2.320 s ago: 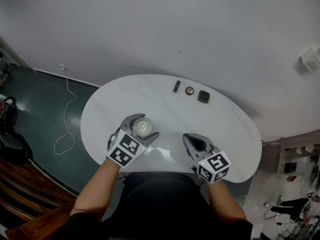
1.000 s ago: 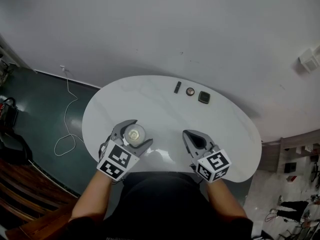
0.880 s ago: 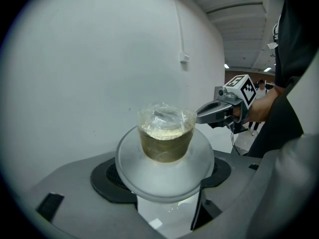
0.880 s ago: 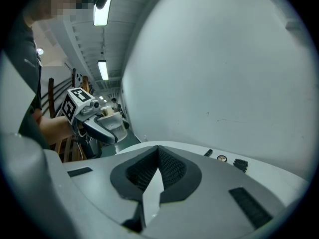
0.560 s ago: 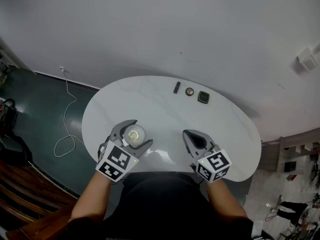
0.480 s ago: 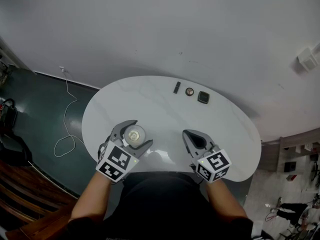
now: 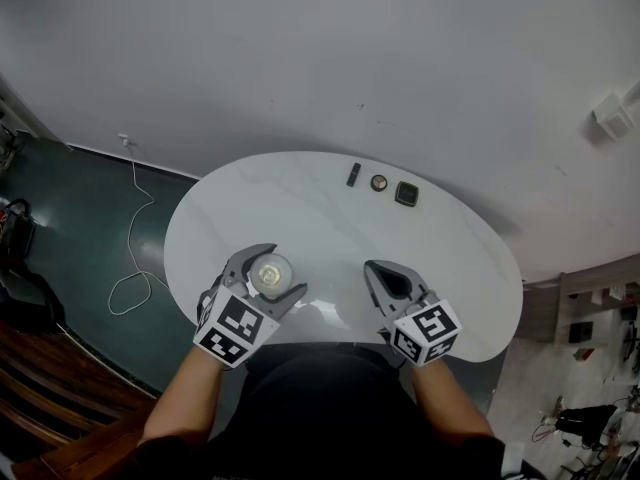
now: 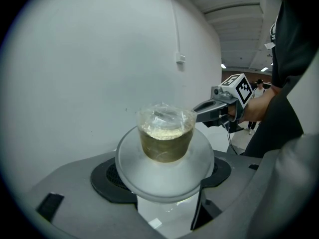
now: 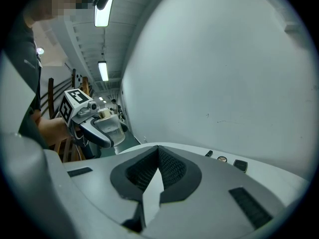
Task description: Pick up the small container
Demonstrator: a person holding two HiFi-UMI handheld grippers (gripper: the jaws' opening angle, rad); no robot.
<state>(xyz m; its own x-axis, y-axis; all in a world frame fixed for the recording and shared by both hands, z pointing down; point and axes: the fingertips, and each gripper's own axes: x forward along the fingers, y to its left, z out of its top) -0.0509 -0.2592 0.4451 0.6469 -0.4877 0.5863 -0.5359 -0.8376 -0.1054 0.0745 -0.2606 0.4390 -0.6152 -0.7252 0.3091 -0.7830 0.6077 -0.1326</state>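
The left gripper (image 7: 270, 275) is shown clamped on the small container (image 8: 166, 138) at the table's (image 7: 330, 208) seven o'clock, apparently lifted, so the pickup is judged essentially done, while the right gripper (image 7: 372, 268) is closed and empty.

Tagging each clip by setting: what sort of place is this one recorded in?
Probably an indoor lab or workshop room, not a home: a white oval table against a plain white wall, a loose cable on the dark floor, and overhead strip lights.
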